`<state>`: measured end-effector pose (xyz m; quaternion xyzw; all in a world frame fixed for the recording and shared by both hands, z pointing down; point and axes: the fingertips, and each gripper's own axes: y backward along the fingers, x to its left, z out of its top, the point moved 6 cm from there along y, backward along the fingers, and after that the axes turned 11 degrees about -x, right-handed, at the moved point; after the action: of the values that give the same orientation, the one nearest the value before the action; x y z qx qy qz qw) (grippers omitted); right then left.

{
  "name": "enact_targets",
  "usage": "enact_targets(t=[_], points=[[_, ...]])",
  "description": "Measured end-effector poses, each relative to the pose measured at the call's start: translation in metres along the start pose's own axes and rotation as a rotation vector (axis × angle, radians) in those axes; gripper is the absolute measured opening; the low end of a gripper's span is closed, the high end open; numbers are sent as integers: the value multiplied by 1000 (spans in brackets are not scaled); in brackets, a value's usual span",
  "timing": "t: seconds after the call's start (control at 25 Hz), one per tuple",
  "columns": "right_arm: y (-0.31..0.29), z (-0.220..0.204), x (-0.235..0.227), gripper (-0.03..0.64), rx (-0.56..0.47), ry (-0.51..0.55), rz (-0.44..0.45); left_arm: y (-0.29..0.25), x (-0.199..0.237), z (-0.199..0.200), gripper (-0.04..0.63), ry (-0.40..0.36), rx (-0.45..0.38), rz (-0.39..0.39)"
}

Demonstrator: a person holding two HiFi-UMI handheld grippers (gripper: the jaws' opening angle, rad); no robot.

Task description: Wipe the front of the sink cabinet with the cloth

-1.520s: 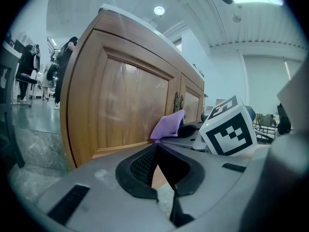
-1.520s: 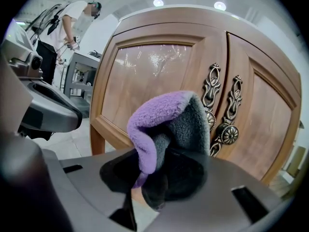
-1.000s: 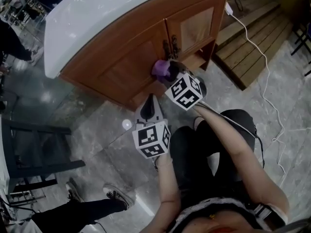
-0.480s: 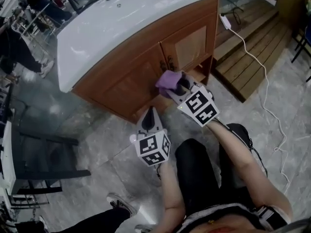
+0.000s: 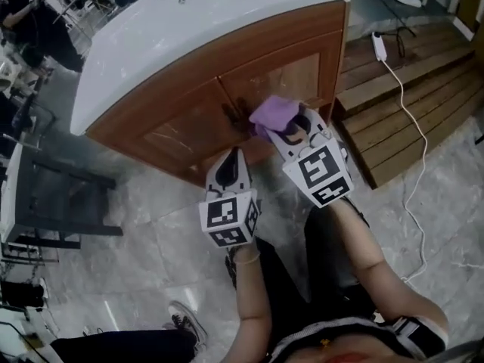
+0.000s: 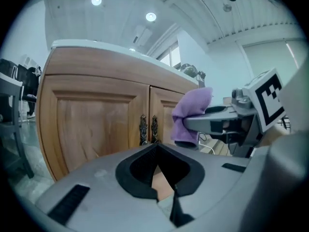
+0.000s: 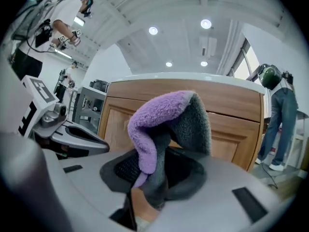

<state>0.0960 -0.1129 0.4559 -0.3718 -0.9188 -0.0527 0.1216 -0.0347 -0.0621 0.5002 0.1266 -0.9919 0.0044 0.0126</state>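
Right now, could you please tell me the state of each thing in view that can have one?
right gripper, shut on the cloth.
left gripper, shut, empty.
cloth, bunched, clamped in the jaws, held up in front of the doors.
cabinet doors, both closed.

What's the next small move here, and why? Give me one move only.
Probably press the right hand-held gripper forward until its clamped purple cloth meets the right cabinet door. The cloth hangs level with that door, beside the handles, but seems short of the wood.
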Motion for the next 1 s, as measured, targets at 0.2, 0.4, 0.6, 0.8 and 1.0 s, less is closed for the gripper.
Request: enact_targets(t=[0.2,0.4,0.6,0.8,1.0], points=[[-8,9,-20,166,-28,-46,69,-12,-13,47,0,-69,-6,117],[-25,30,-22,166,-93,-15,55,-29,-11,75,0,-189,-11,125],[-37,41,-12,166,-128,44,14,-31,8,56,0,-144,-6,83],[-48,44,-13,166,-108,111,-23,-36,18,43,0,-94,-6,72],[-58,49,-6,166,-97,152,-47,-33,24,47,0,-73,-55,55]])
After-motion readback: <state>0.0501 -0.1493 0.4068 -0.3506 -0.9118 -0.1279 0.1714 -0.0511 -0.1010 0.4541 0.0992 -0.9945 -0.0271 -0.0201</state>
